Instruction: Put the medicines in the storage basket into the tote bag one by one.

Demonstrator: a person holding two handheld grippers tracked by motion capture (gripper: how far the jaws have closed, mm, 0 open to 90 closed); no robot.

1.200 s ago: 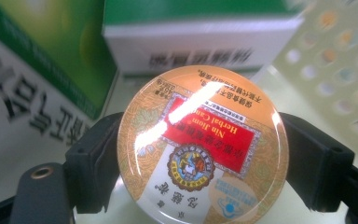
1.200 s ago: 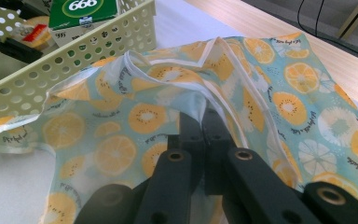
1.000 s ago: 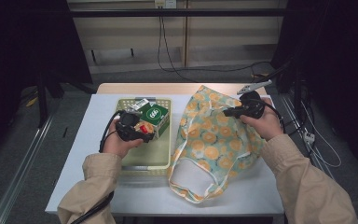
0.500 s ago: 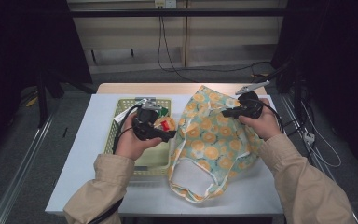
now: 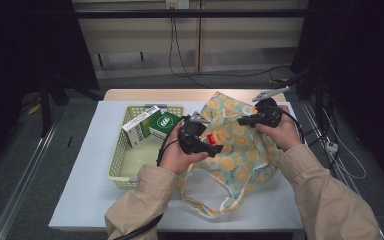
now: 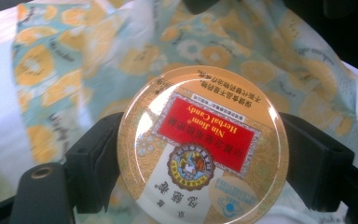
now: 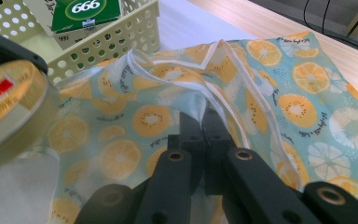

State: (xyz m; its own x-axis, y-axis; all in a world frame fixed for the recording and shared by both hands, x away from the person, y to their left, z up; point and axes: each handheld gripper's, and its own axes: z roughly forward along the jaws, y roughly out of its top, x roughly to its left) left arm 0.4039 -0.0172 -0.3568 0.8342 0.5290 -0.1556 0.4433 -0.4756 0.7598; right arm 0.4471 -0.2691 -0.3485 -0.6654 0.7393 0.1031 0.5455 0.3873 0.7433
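We hold a round candy tin [image 6: 203,149] across its rim in our left gripper [image 5: 211,145], the jaws standing wide and pressed on either side of it, and it hangs above the fruit-print cloth bag [image 5: 240,150] that lies on the tabletop [image 5: 100,200], just beside the yellow basket [image 5: 117,165]. Our right gripper [image 7: 200,126] has its jaws pinched fully together on the bag's white-piped edge, lifting the fabric so the mouth stands open toward the tin. We judge the tin to be stiff, light and fairly slick, with a glossy lid, so a grip across its widest part, as we have it, looks the safest; any hold off that line could let it squirt out. The bag is thin and floppy and will sag wherever it is not held, so the hem near the opening is the sensible place to take it. Two green and white boxes [image 5: 152,126] lie in the basket's far end, well apart from the tin. The tin will likely slide in easily if the mouth stays lifted.
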